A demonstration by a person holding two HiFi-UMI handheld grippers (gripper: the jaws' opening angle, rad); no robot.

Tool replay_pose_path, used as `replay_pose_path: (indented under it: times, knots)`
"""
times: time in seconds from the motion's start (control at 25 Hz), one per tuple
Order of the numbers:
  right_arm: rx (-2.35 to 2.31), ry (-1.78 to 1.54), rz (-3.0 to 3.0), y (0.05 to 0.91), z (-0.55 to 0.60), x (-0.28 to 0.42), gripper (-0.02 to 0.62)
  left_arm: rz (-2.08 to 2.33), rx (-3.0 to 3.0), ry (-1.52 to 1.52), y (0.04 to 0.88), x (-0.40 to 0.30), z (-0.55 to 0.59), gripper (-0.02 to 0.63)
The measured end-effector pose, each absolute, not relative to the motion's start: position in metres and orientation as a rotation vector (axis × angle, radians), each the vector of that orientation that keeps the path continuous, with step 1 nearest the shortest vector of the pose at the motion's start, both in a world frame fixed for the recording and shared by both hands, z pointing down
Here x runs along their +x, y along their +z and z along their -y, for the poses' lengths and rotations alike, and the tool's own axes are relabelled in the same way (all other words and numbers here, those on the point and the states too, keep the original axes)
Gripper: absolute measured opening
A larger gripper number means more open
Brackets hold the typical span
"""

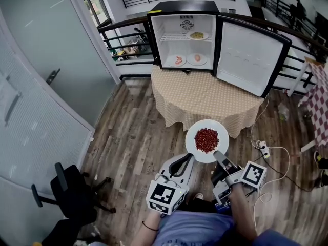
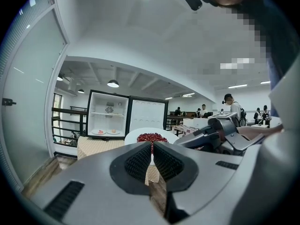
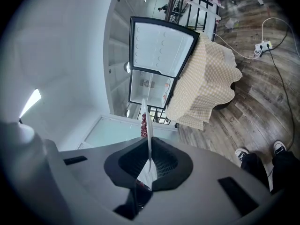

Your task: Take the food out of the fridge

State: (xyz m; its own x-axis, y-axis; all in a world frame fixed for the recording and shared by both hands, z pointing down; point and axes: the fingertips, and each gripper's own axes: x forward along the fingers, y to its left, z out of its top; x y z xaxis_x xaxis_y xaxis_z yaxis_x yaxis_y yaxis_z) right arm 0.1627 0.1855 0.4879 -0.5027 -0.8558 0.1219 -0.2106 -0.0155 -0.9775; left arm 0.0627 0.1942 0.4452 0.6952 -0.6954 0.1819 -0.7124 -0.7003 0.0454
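"Plate of red beans [image 1: 206,140]: where is it?"
"Out of the fridge [image 1: 182,6], in the air just off the table's [image 1: 205,99] near edge. The right gripper [image 1: 219,156] pinches its near rim. The left gripper [image 1: 185,161], jaws nearly together on nothing, sits just beside it."
"How to carry it well?"
"Keep it level, I'd judge. A one-sided rim grip could let the beans roll off."

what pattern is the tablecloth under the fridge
The tablecloth is a small beige-and-white check, clearest in the head view.
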Motion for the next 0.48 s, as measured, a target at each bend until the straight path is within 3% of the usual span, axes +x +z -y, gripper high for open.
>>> replay_pose_path:
  times: [0.48]
  knots:
    - [-1.147,-1.534,-1.698,0.489,-0.187,0.186,0.025,1.132,2.806,0.245,0.445,0.077,-0.190,0.023]
